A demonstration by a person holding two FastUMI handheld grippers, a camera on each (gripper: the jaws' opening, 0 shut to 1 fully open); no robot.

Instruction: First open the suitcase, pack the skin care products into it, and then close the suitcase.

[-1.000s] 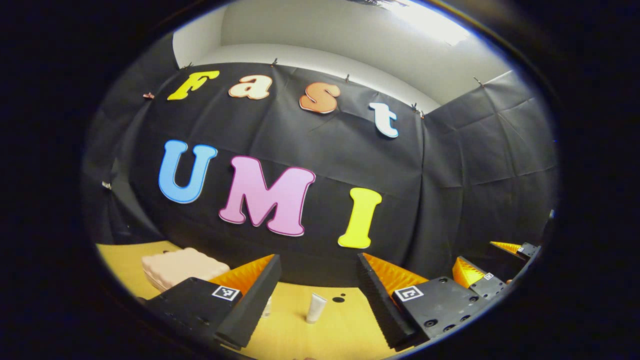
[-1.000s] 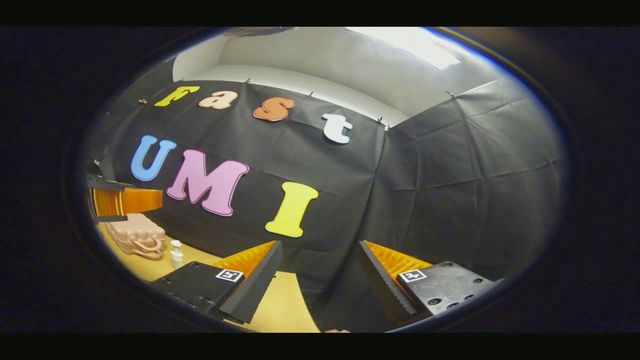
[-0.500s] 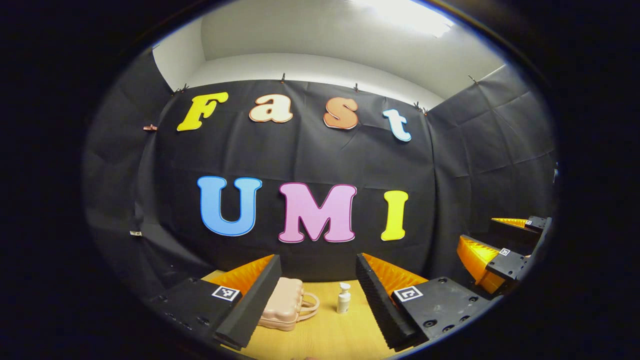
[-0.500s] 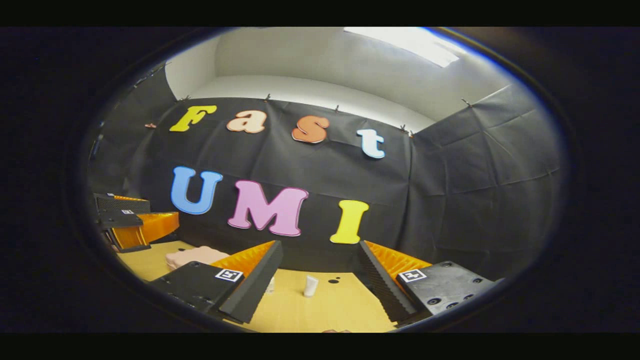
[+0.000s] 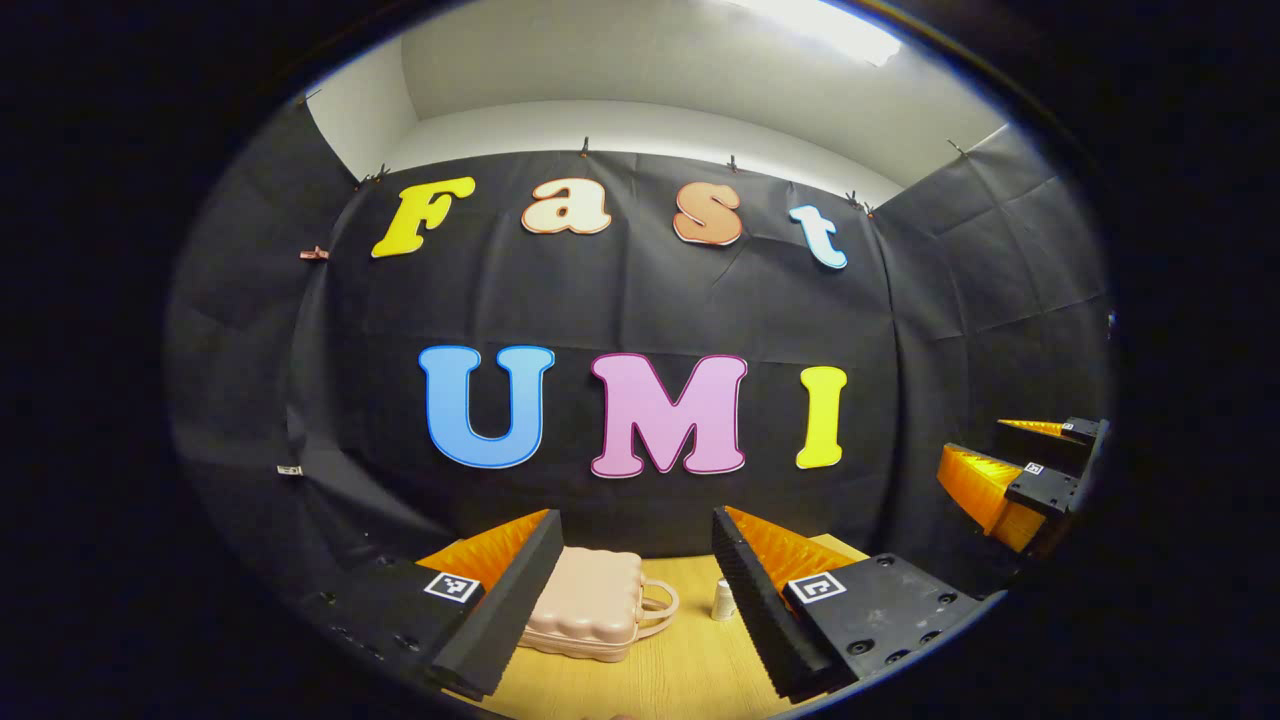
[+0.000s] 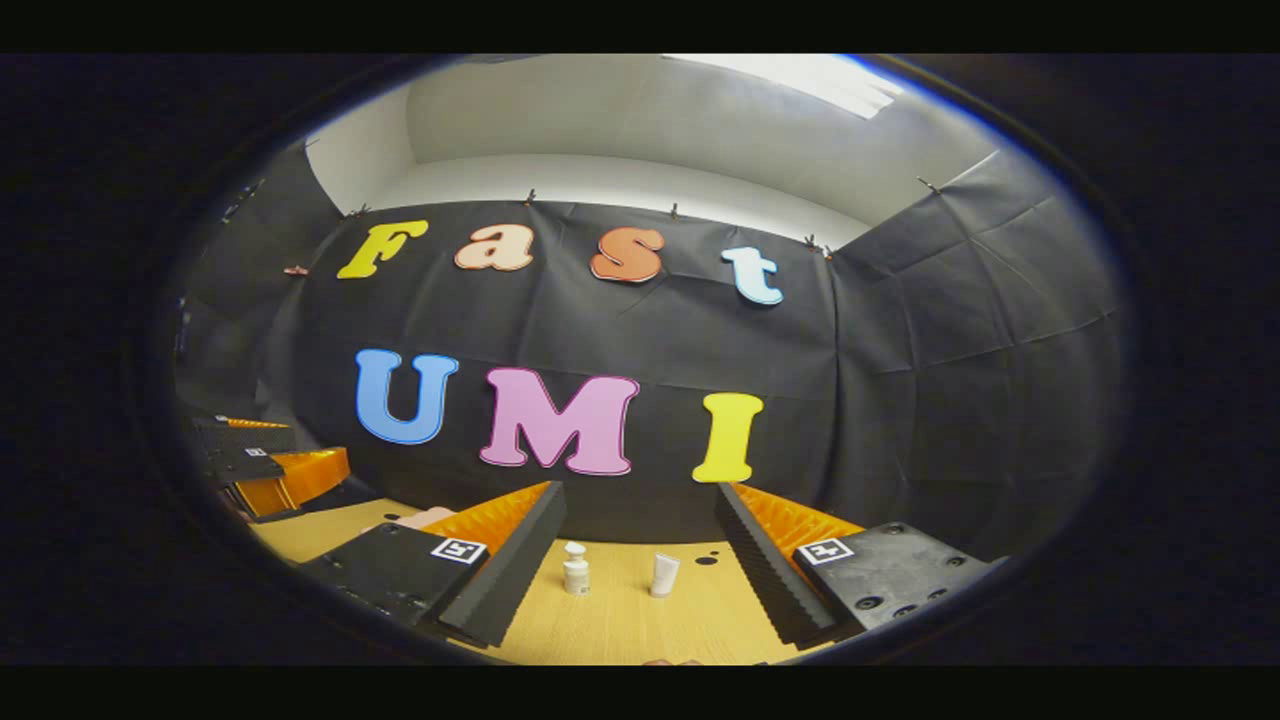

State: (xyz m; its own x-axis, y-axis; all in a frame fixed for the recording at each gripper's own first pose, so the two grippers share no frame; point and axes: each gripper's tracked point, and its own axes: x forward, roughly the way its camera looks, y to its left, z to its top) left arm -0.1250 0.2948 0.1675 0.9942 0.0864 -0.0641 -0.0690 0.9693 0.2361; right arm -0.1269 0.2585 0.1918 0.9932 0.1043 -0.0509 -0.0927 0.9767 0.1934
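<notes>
A pink hard-shell suitcase (image 5: 588, 612) lies shut on the wooden table (image 5: 690, 665), its handle facing right. My left gripper (image 5: 634, 530) hovers open just before it, nothing between its fingers. A small white bottle (image 5: 722, 598) stands right of the handle, partly behind my right-hand finger. In the right gripper view, a white pump bottle (image 6: 575, 572) and a white tube (image 6: 663, 574) stand upright side by side on the table (image 6: 620, 625). My right gripper (image 6: 638, 500) is open and empty in front of them. A corner of the suitcase (image 6: 428, 517) peeks over its left finger.
The right gripper (image 5: 1015, 475) hangs at the far right of the left gripper view; the left gripper (image 6: 265, 465) at the far left of the right gripper view. Small dark holes (image 6: 707, 560) mark the table behind the tube. Black cloth walls close the back and sides.
Both views have swung left and dipped. The suitcase has come between my left fingers; the pump bottle and tube have come between my right fingers. Both grippers stay open.
</notes>
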